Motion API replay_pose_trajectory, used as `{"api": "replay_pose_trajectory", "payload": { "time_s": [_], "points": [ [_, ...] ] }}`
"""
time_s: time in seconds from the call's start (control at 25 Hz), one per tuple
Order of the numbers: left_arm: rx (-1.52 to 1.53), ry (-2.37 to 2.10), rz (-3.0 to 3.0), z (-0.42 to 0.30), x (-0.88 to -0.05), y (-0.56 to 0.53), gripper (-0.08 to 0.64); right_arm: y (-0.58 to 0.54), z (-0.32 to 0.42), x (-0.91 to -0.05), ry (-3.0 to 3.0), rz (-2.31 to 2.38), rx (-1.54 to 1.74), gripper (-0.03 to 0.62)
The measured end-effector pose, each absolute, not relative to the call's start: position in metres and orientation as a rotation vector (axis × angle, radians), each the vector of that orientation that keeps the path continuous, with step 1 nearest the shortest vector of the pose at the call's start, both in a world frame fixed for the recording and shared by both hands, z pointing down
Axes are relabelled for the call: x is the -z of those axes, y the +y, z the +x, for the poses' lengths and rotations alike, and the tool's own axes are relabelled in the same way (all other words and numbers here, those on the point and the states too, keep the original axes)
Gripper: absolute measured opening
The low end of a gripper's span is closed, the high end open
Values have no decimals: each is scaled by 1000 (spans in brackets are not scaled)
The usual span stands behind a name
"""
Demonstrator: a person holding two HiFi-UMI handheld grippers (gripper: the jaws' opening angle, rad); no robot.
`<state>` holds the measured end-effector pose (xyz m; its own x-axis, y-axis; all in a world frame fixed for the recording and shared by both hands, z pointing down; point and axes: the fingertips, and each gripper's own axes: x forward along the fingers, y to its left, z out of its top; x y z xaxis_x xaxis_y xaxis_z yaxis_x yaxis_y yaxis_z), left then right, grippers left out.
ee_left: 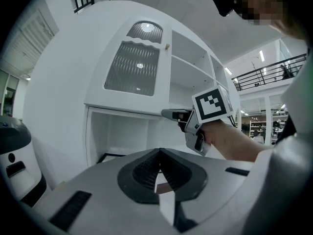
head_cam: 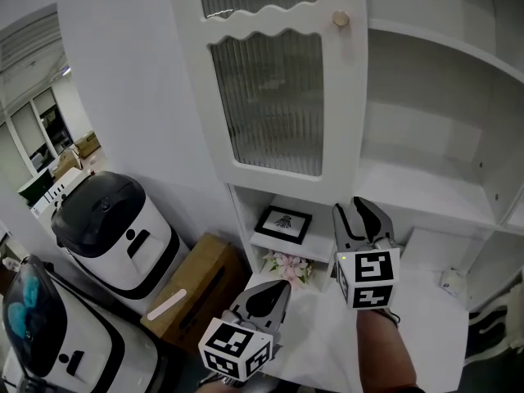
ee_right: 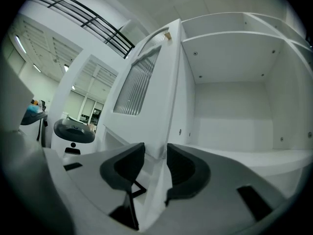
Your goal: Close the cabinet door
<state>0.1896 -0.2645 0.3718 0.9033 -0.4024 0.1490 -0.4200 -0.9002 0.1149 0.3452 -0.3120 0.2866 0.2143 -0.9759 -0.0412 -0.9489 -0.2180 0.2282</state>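
Left gripper (ee_left: pixel 159 153): jaws pressed together with nothing between them, held low and apart from the cabinet.

Cabinet door (head_cam: pixel 274 97): stands swung well out from the cabinet front, its ribbed glass panel and knob (head_cam: pixel 341 20) in plain sight.

Right gripper (ee_right: pixel 155 153): jaws spread, with the lower corner of the door's free edge between them. The pads do not appear to press on it.

Compartment (head_cam: pixel 434 121), right of the door: fully exposed, shelves bare.

Assessment: the closing is not yet done. The approach to the door edge looks complete, and the whole swing back to the frame is left.
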Motion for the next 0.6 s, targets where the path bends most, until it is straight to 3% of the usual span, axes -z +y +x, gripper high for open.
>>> {"api": "replay_pose_trajectory", "payload": {
  "time_s": [0.6],
  "points": [
    [-134, -664, 2899, 200, -371, -271, 5, -319, 345, -290, -1766, 2277, 327, 118]
  ]
}}
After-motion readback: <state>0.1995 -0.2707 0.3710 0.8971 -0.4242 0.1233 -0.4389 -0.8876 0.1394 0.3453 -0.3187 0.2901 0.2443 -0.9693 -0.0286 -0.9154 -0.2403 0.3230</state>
